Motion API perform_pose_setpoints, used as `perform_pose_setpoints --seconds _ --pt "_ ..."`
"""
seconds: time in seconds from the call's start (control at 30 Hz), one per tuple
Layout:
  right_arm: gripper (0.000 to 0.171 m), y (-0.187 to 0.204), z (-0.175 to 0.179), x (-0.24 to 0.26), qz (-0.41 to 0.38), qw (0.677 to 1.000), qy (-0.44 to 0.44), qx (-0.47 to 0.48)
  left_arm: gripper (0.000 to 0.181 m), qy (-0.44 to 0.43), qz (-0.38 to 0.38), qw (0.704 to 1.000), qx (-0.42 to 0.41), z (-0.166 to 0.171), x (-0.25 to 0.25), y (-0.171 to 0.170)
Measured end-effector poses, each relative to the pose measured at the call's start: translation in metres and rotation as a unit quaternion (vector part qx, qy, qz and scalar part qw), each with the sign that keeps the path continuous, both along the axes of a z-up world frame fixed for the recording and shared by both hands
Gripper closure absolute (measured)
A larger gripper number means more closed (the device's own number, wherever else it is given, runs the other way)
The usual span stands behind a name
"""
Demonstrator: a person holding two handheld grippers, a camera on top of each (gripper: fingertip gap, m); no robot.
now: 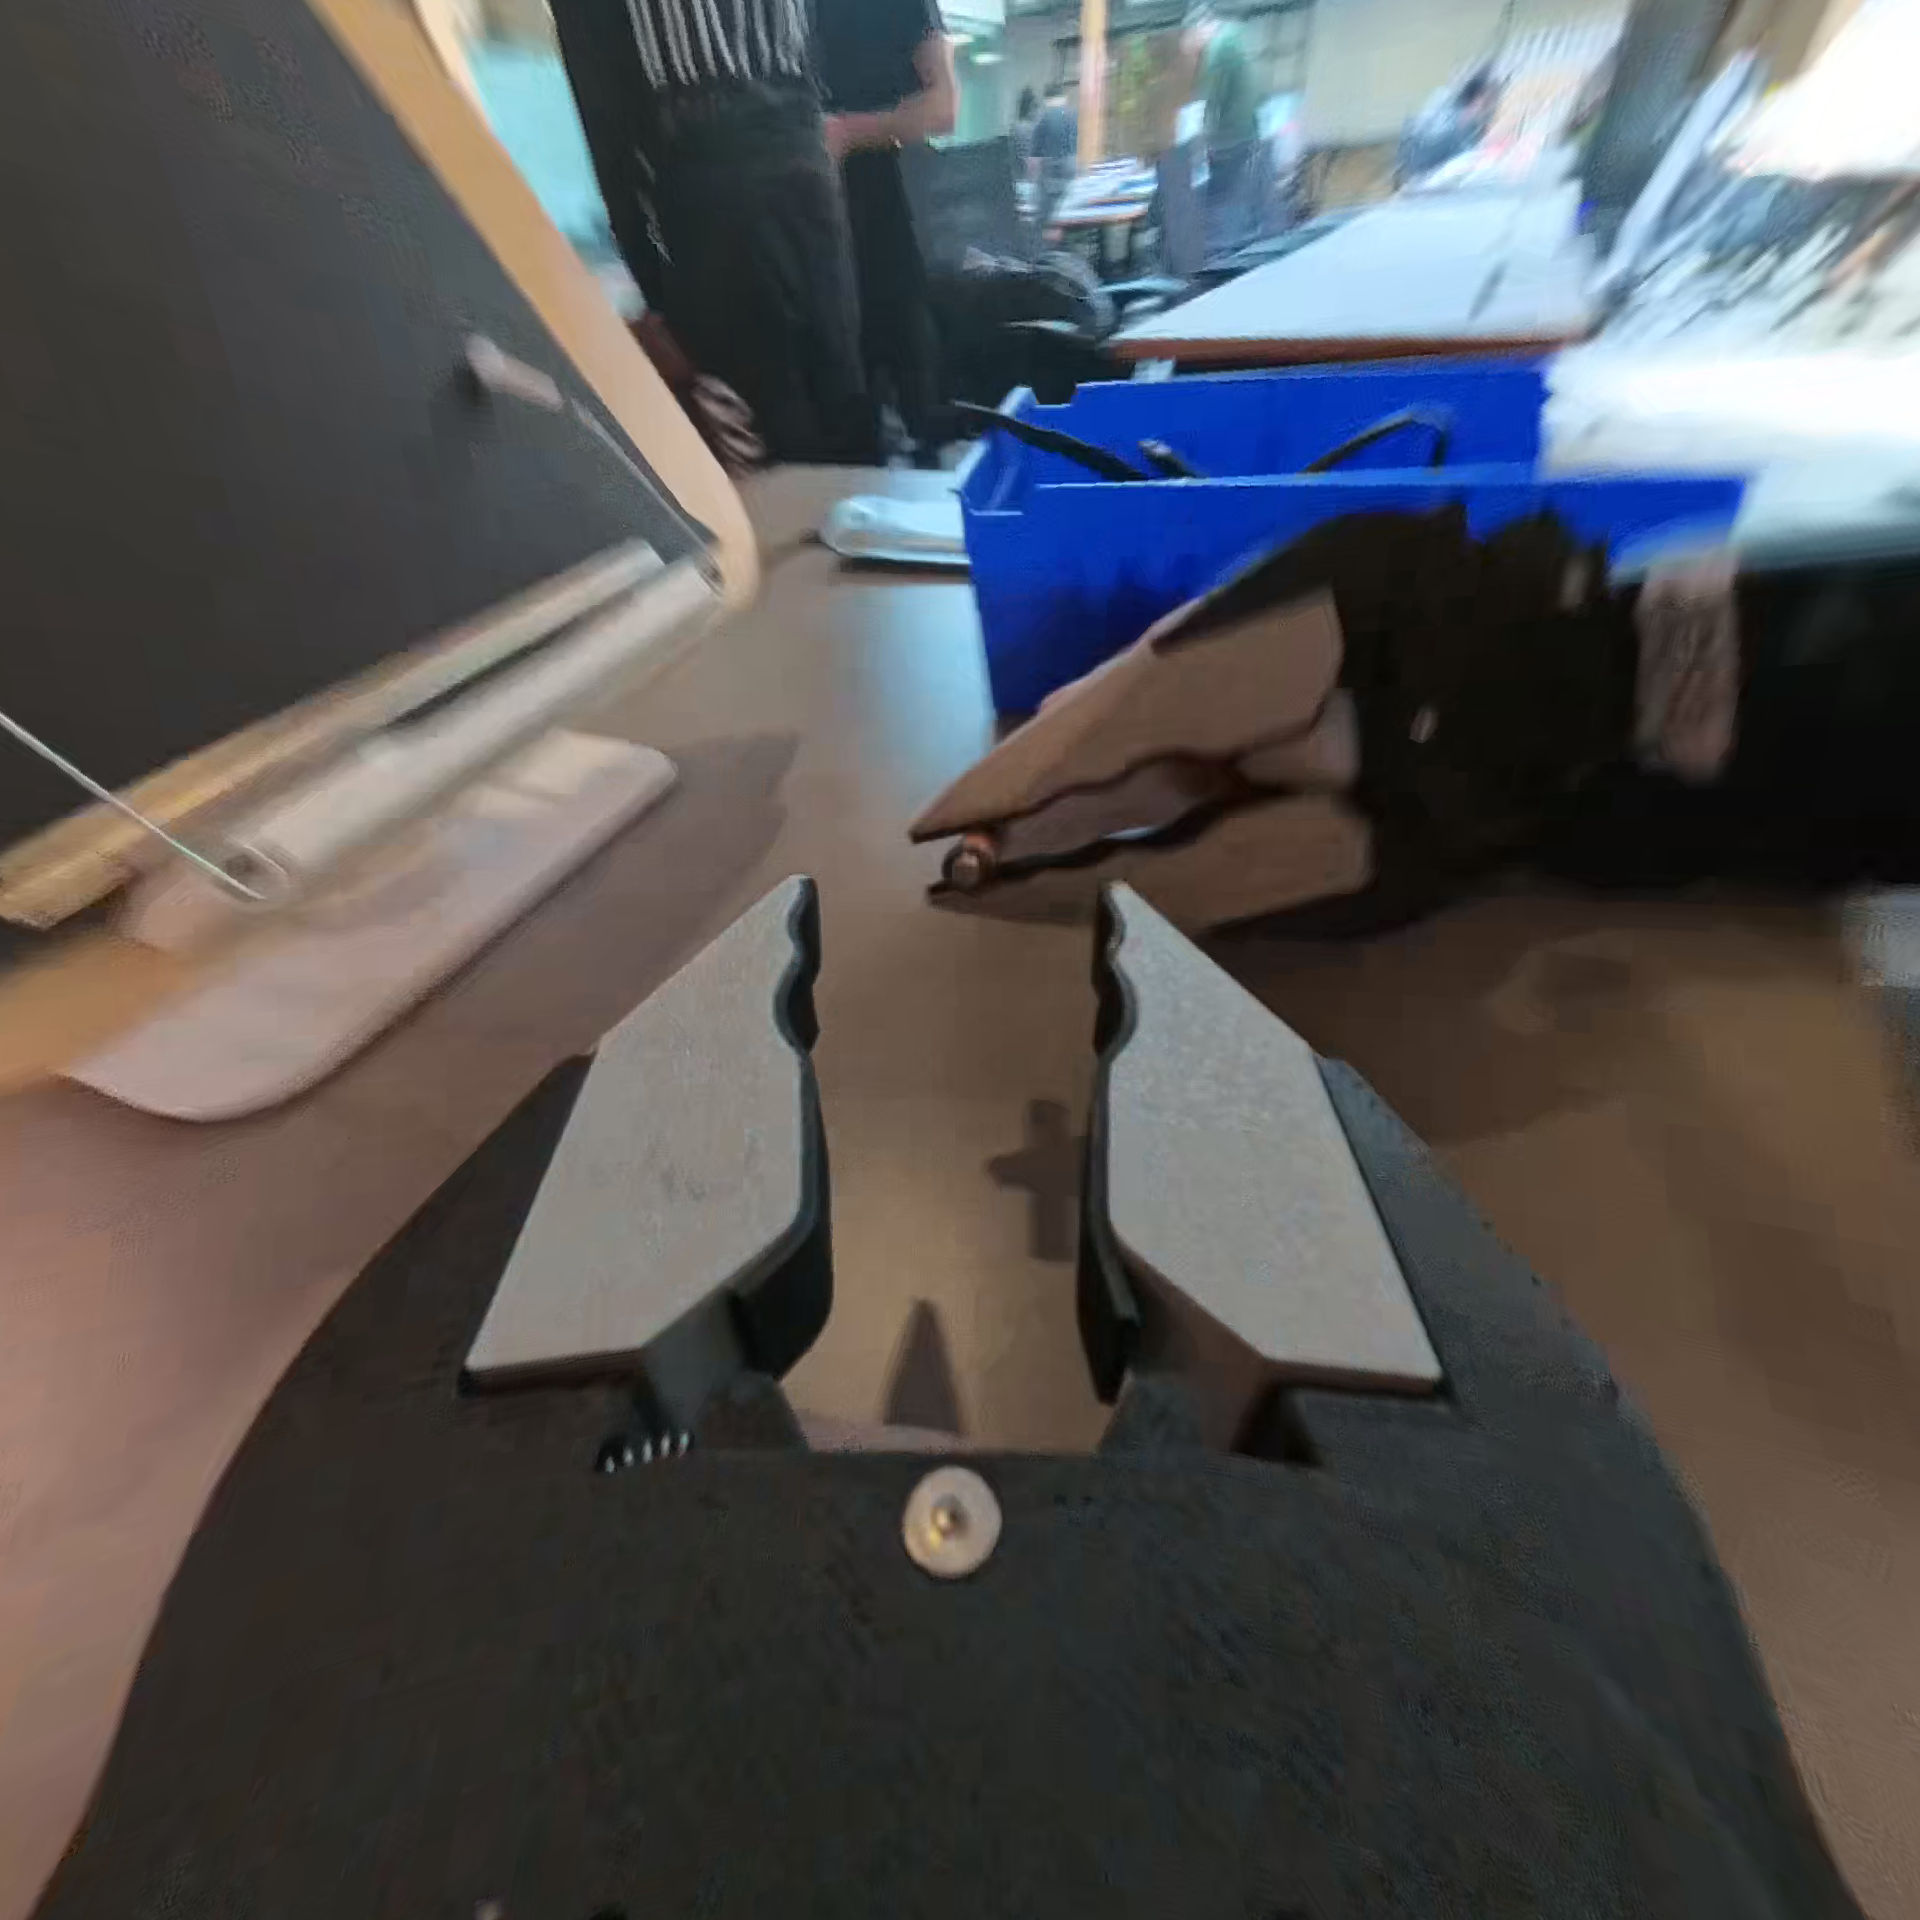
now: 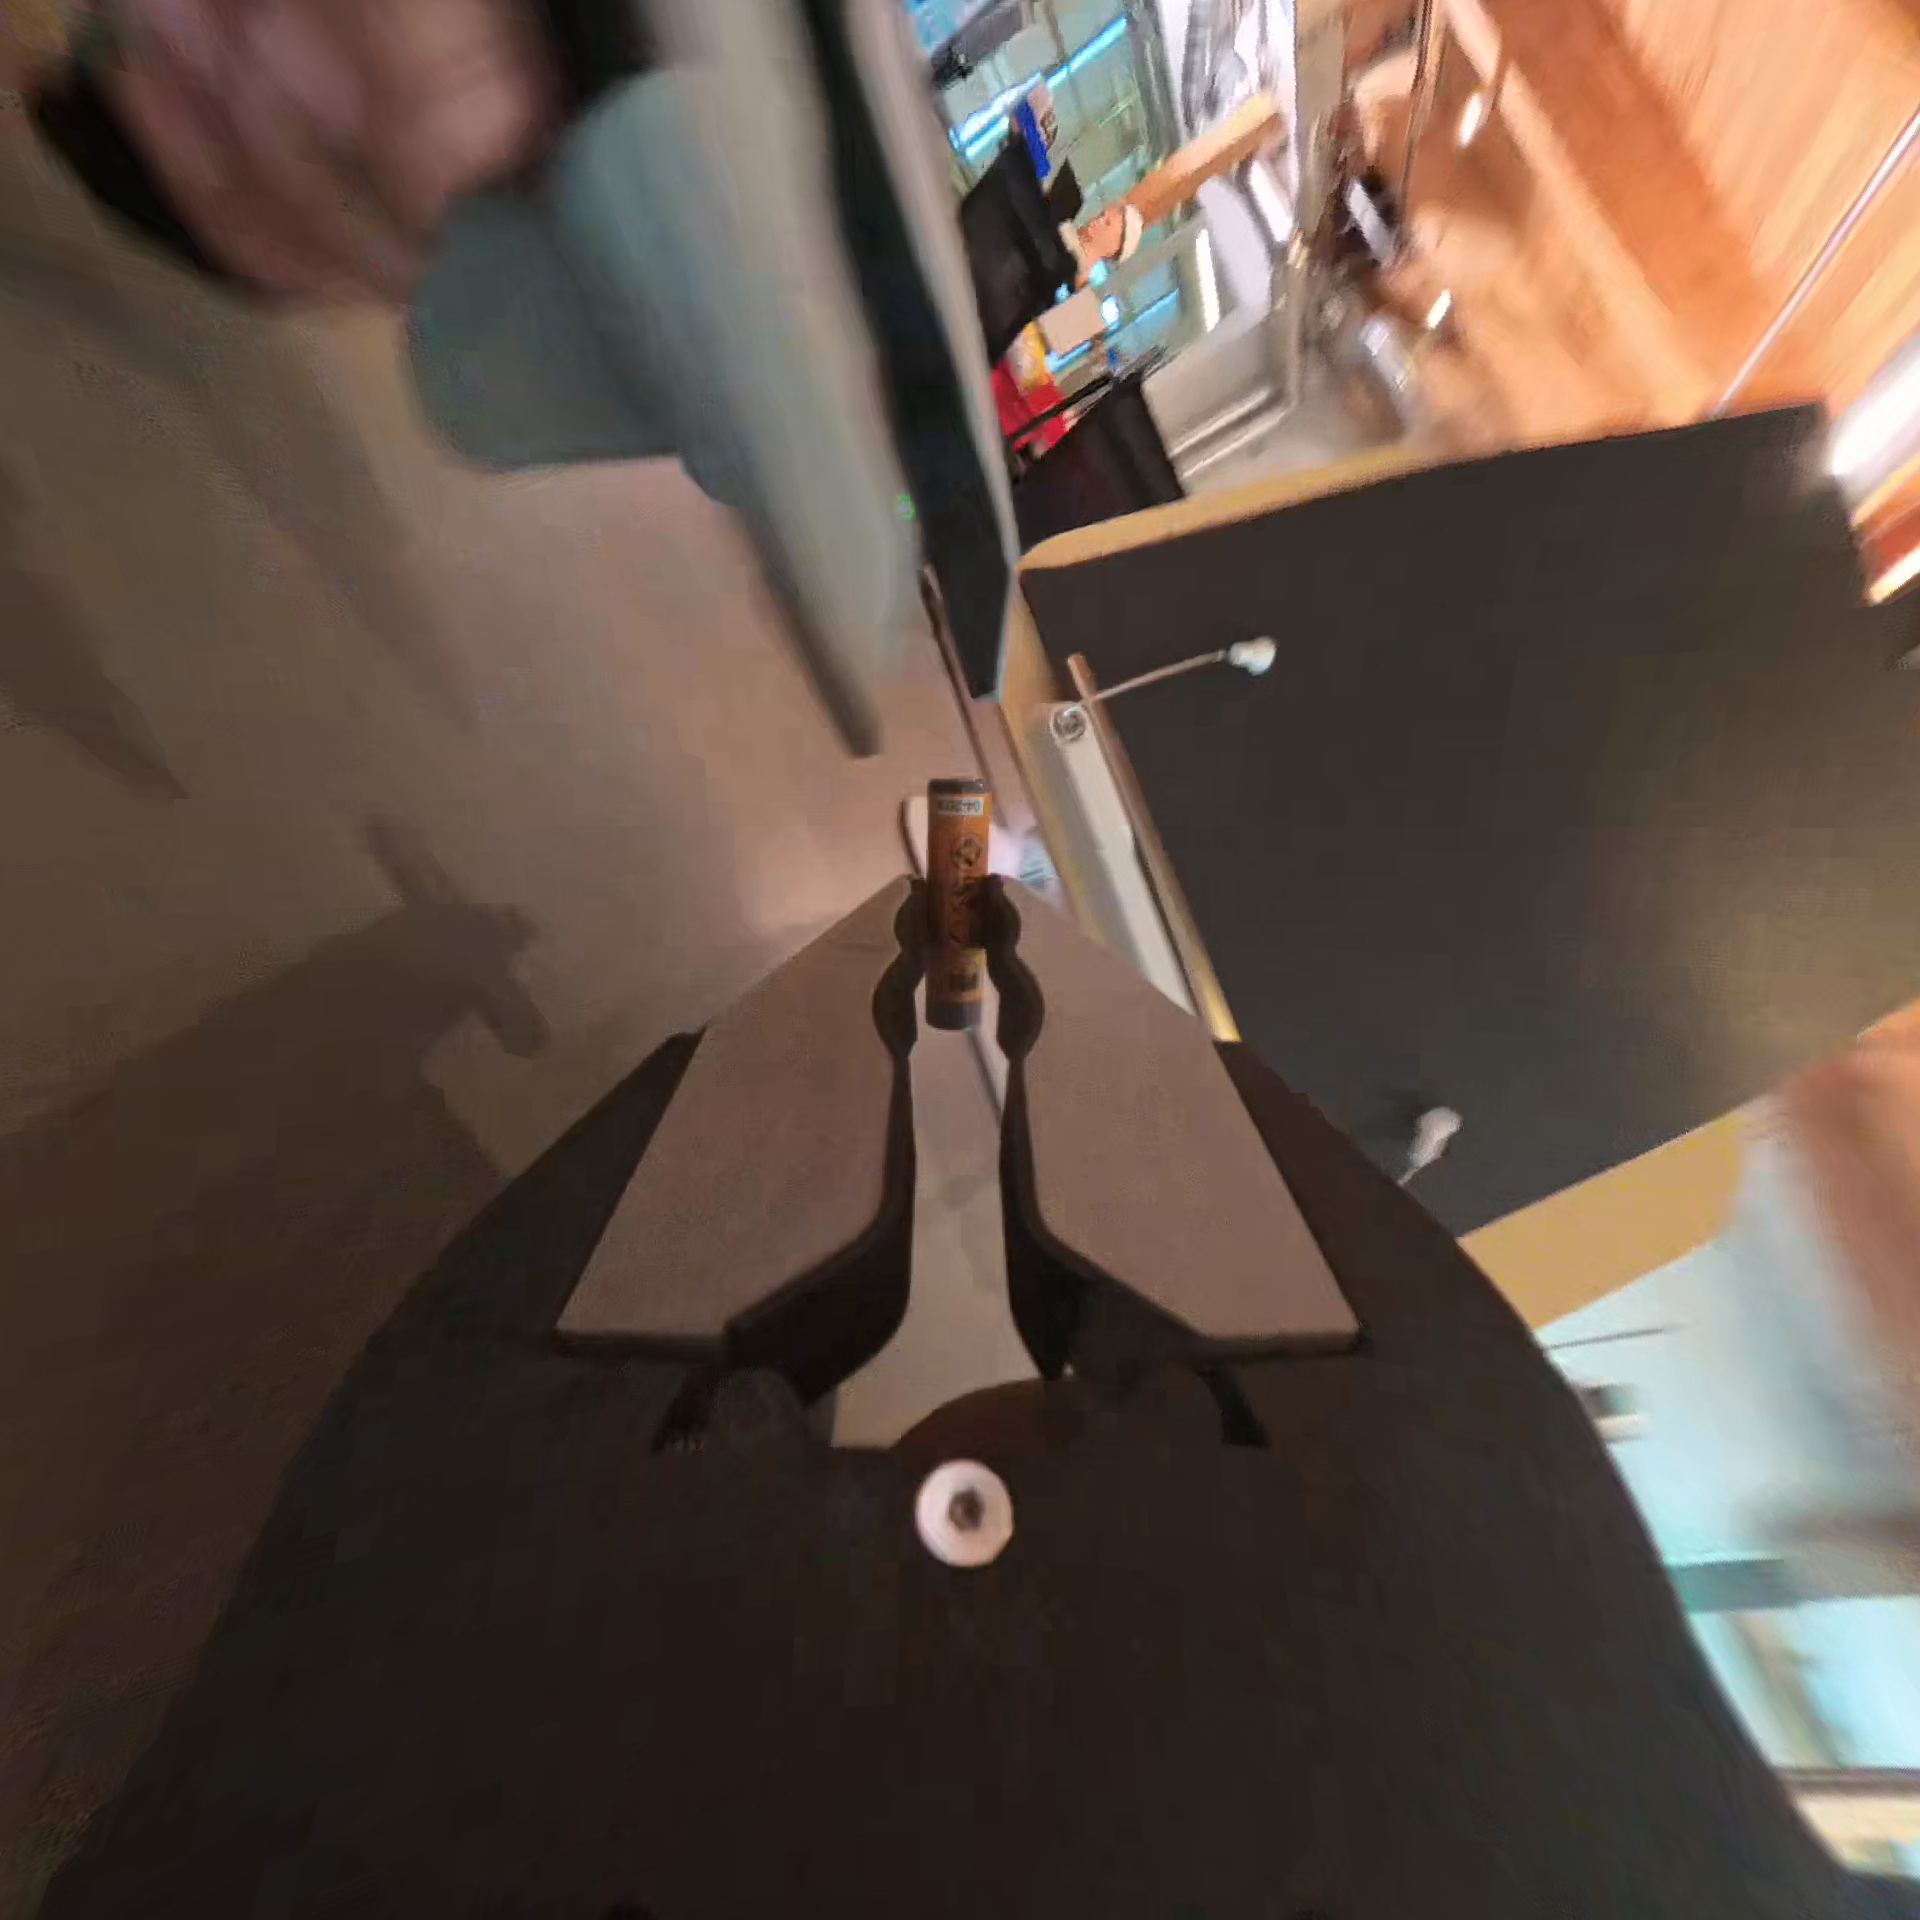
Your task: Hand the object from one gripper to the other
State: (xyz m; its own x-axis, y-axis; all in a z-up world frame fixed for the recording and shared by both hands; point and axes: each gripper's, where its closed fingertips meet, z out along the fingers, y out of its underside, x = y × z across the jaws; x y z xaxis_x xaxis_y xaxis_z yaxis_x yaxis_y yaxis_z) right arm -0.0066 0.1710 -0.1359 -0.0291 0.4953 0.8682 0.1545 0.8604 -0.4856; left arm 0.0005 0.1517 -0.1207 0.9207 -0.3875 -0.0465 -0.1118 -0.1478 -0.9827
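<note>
1. Orange-and-blue battery [image 2: 956, 914] stands clamped near the fingertips of the right gripper [image 2: 954, 935], both ends protruding.
2. Left gripper [image 1: 954, 935] hangs empty above the brown table [image 1: 894, 665], jaws spread apart.
3. Behind the right gripper sits a blue bin [image 1: 1195, 561]; motion blur smears both views.

Left gripper [image 1: 954, 935] low over table [image 1: 883, 675], jaws apart. Right gripper [image 1: 940, 857] ahead, slightly right, tips pinching battery [image 2: 956, 904] crosswise. Bin [image 1: 1247, 561] behind right gripper, cables [image 1: 1081, 452] inside. Monitor [image 1: 260, 416] on stand at left
</note>
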Motion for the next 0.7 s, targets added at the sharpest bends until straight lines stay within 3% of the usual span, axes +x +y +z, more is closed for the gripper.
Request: perform_pose_setpoints --seconds 0.1,0.13,0.27,0.43,0.6,0.63,0.7 --pt "0.164 -0.007 -0.019 -0.007 0.005 0.992 -0.012 0.128 0.141 -0.120 -0.080 0.986 -0.087 -0.015 0.007 0.002" --pt "0.164 -0.009 -0.022 -0.010 0.003 0.985 -0.011 0.173 0.158 -0.122 -0.082 0.985 -0.093 -0.018 0.005 0.004" --pt "0.163 0.002 -0.032 -0.023 -0.027 0.979 -0.022 0.203 0.181 -0.051 -0.045 0.989 -0.134 -0.038 -0.011 0.012" --pt "0.164 0.004 -0.028 -0.025 -0.029 0.970 -0.002 0.240 0.173 -0.120 -0.048 0.982 -0.141 -0.032 -0.020 0.012" --pt "0.164 0.002 -0.018 -0.023 -0.030 0.958 0.032 0.283 0.151 -0.167 -0.083 0.967 -0.176 -0.036 -0.011 0.006" --pt "0.164 -0.001 -0.017 -0.023 -0.023 0.956 0.036 0.290 0.153 -0.170 -0.089 0.965 -0.178 -0.036 -0.009 0.004" --pt "0.165 -0.007 -0.017 -0.021 -0.009 0.955 0.039 0.294 0.173 -0.165 -0.094 0.968 -0.167 -0.033 -0.008 0.003"
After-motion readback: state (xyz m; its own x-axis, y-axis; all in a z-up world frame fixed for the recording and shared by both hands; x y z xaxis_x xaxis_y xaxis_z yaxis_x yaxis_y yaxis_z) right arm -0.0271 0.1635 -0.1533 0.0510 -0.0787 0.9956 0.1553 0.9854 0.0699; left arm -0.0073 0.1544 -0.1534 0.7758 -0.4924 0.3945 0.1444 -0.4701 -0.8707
